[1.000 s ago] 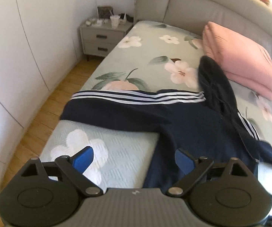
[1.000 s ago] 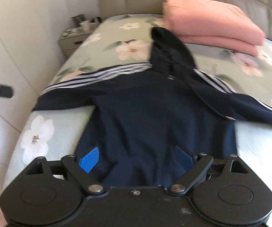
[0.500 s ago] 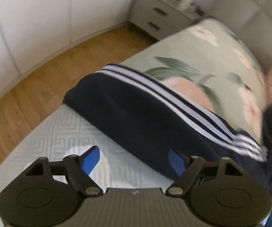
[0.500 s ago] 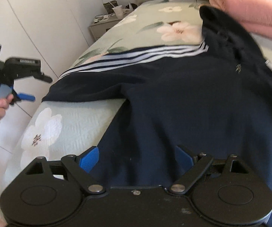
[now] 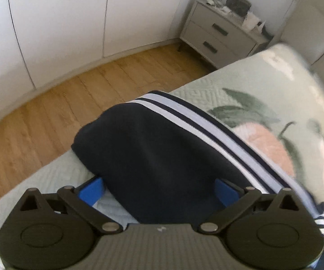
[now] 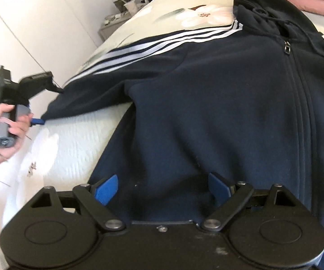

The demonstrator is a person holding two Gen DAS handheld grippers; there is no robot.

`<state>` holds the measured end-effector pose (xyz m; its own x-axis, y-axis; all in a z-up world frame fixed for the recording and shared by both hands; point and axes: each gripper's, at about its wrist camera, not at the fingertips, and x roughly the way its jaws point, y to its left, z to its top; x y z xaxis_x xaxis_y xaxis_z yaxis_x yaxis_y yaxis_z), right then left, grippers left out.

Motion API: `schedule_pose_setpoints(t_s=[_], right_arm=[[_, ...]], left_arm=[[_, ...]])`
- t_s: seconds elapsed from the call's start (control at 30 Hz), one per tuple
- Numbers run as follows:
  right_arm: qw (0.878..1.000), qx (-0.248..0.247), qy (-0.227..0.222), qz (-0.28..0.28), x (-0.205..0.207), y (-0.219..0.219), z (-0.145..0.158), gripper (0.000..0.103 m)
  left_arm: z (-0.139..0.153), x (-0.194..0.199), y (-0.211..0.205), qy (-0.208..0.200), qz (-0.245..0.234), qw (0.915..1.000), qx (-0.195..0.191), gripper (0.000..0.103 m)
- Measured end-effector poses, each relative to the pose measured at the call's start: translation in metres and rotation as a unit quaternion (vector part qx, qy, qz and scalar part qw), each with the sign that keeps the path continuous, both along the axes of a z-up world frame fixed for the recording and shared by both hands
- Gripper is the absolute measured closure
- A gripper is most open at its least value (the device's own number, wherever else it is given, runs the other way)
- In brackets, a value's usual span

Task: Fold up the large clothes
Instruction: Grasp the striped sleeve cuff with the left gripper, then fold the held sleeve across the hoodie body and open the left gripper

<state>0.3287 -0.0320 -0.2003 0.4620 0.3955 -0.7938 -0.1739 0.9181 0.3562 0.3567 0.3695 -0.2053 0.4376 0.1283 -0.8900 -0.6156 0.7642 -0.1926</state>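
both tools spread, the left tool (image 5: 158, 189) straddles the hoodie's striped sleeve (image 5: 162, 148) at the bed (image 5: 247, 83) edge, where a shallow pinch could let the cuff slip floorward.

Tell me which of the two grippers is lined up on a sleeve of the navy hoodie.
The left gripper: its open jaws straddle the striped sleeve near its cuff end, at the bed's edge. The right gripper hangs open over the hoodie's body instead.

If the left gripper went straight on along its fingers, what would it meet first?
Most likely the navy sleeve of the hoodie: the open left gripper already straddles its cuff end, with the bed underneath. Depth is hard to judge.
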Motion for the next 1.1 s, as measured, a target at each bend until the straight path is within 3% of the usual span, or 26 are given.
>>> schedule_pose_setpoints(t_s=[0.1, 0.23, 0.27, 0.33, 0.37, 0.5, 0.6, 0.67, 0.77, 0.87, 0.97, 1.1], right_arm=[[1.000, 0.010, 0.003, -0.002, 0.003, -0.003, -0.001, 0.000], [1.000, 0.012, -0.001, 0.000, 0.001, -0.004, -0.001, 0.000], [1.000, 0.010, -0.001, 0.000, 0.001, -0.004, -0.001, 0.000], [1.000, 0.011, -0.002, -0.002, 0.000, -0.007, -0.003, 0.000], [1.000, 0.016, -0.005, -0.007, -0.002, -0.008, -0.003, 0.000], [0.997, 0.068, -0.013, -0.042, -0.008, -0.024, 0.000, 0.000], [0.991, 0.119, -0.024, -0.053, -0.010, -0.039, 0.002, 0.000], [0.991, 0.117, -0.023, -0.059, -0.009, -0.043, 0.003, 0.000], [0.996, 0.044, -0.020, -0.080, -0.009, -0.042, 0.009, 0.000], [0.995, -0.014, -0.024, -0.097, -0.010, -0.045, 0.014, 0.000], [0.993, -0.010, -0.036, -0.108, -0.013, -0.054, 0.022, 0.000], [0.992, 0.007, -0.043, -0.119, -0.021, -0.064, 0.032, 0.000]], left_arm=[[-0.003, 0.015, -0.016, 0.041, -0.010, 0.9978, 0.050, 0.000], [0.000, 0.014, -0.011, 0.023, 0.036, 0.9984, 0.038, 0.004], [0.002, 0.013, -0.012, 0.018, 0.042, 0.9977, 0.050, 0.020], [0.012, 0.009, -0.016, 0.012, 0.025, 0.9961, 0.084, 0.061], [0.017, 0.009, -0.017, 0.019, 0.019, 0.9943, 0.103, 0.095], [0.027, 0.000, -0.008, -0.020, 0.028, 0.9955, 0.089, 0.095], [0.044, -0.006, -0.025, -0.048, 0.001, 0.9895, 0.137, 0.095], [0.061, -0.007, -0.041, -0.075, -0.024, 0.9829, 0.166, 0.096], [0.104, -0.013, -0.070, -0.132, -0.061, 0.9688, 0.201, 0.096], [0.146, -0.020, -0.108, -0.195, -0.104, 0.9535, 0.205, 0.096], [0.182, -0.021, -0.161, -0.245, -0.150, 0.9369, 0.199, 0.096], [0.202, -0.022, -0.241, -0.293, -0.213, 0.9156, 0.174, 0.096]])
